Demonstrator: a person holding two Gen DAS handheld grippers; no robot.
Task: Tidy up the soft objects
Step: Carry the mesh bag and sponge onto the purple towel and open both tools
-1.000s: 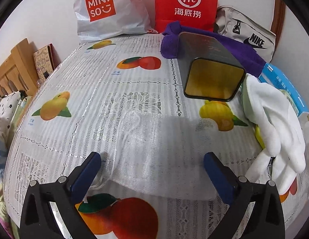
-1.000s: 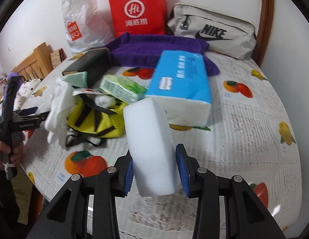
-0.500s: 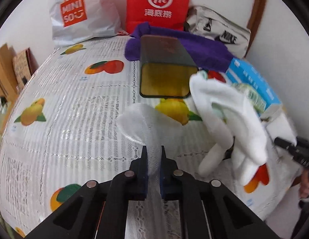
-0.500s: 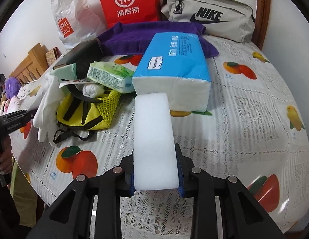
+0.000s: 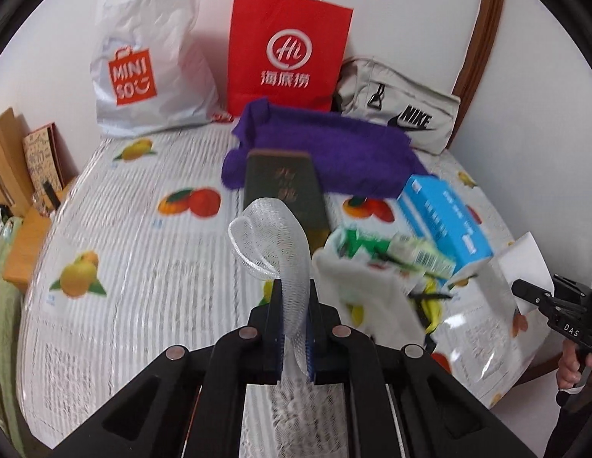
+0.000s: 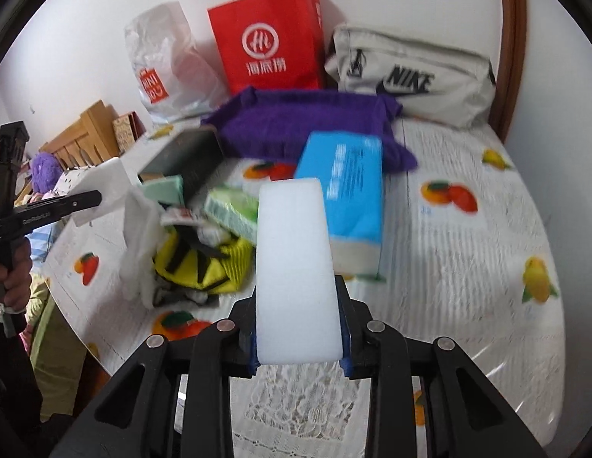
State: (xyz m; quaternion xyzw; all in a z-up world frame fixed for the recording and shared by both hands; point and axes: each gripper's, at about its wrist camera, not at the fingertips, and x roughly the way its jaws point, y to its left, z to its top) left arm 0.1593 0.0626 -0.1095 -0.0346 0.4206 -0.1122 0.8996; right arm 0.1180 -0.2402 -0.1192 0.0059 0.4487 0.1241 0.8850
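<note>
White foam, a block of sponge (image 6: 296,267), pinched at its near end by the right gripper (image 6: 299,347) and lifted clear of the counter (image 6: 467,267), in front of the blue tissue pack (image 6: 343,198). Left gripper (image 5: 295,328) pressed almost together on a thin sheet of white foam netting (image 5: 273,244), curling up above the pads, also clear of the cloth. Right gripper's jaws just closing in on the sponge; left ones just snapped down on the netting. Pick-up step done for both, carrying step judged to be in hand. Next: choosing a spot left of the tissue pack, beside the heap of soft things, and lowering gently, since both pieces look light and springy.

Only in the left wrist view: the netting's mesh and the dark box (image 5: 284,187) lying lengthwise behind it. Only in the right wrist view: the yellow mesh pouch (image 6: 216,267), the white glove (image 6: 141,236), the sponge's whole face.
</note>
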